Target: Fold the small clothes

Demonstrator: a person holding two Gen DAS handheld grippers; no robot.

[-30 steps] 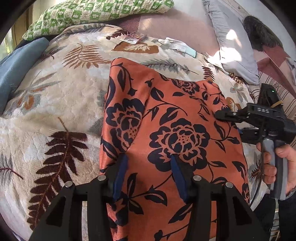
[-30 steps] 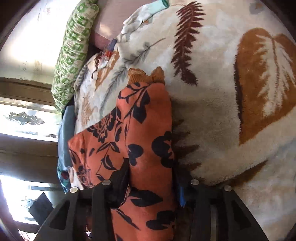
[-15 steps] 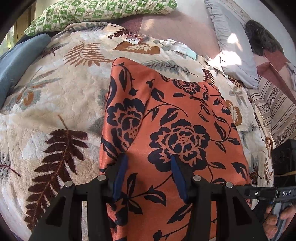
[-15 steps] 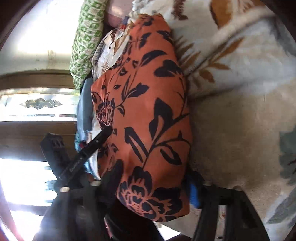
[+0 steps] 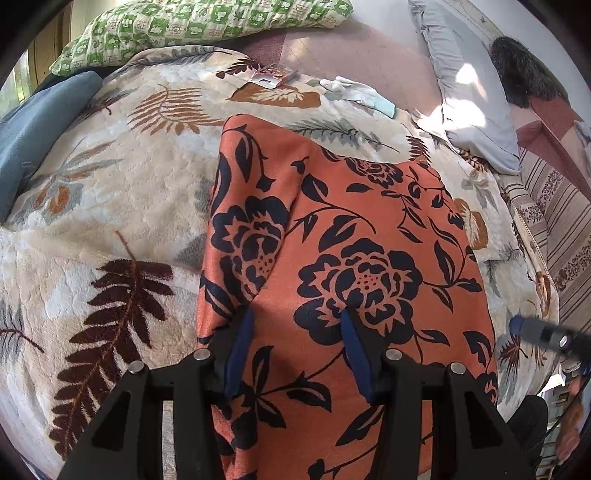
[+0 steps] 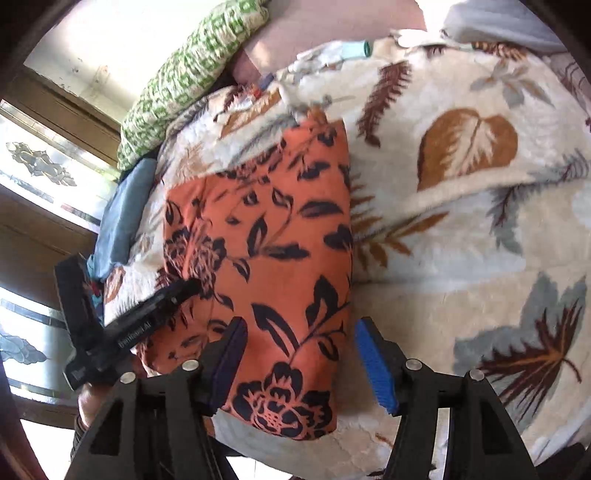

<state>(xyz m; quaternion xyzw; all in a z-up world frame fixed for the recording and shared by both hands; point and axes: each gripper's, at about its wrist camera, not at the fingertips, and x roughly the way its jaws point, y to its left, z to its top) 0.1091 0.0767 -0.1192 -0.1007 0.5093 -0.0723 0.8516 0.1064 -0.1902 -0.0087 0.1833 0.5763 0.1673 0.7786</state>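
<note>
Spread across the bed, a cream leaf-print blanket is seen carrying the orange floral garment, which is laid flat at the middle of both views. Its near end is straddled by the left gripper, fingers apart and resting on the cloth without pinching it. At its 3 o'clock edge the right gripper is held with its blue pads spread — nothing is clamped. Partly legible white lettering is printed on the left gripper's body. A green checked pillow lies at 12 o'clock.
</note>
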